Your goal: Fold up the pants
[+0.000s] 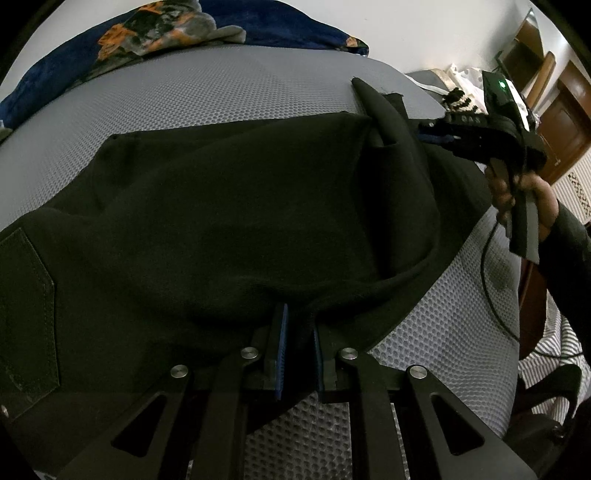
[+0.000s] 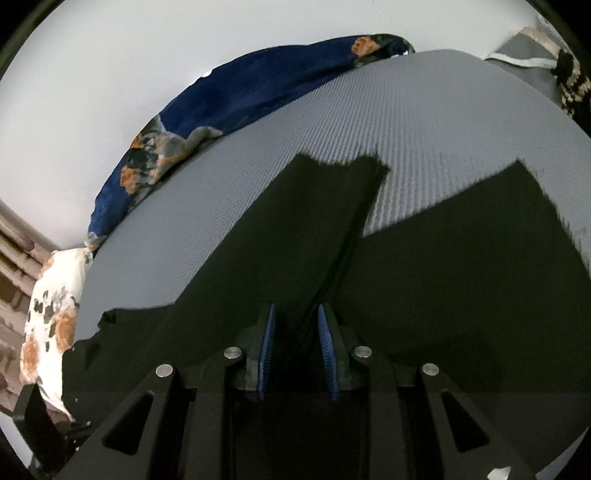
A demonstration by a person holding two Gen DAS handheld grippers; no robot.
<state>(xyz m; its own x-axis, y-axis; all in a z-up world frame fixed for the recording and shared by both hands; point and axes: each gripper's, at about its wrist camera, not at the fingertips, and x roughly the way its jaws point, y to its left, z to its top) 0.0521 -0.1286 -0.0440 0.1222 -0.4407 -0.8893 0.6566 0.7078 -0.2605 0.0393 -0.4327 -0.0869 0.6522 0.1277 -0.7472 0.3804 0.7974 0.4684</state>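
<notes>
Black pants lie spread over a grey mesh mattress, a back pocket showing at the left. My left gripper is shut on a bunched fold of the pants at the near edge. At the far right, a person's hand holds my right gripper just above a raised flap of the fabric. In the right wrist view, the right gripper hovers over the pants. Its blue pads stand apart, and a fabric ridge runs between them without being pinched.
A dark blue floral blanket is heaped along the mattress's far edge against the white wall. A white floral pillow sits at the left corner. A black cable hangs from the right gripper, beside a striped sheet and wooden doors.
</notes>
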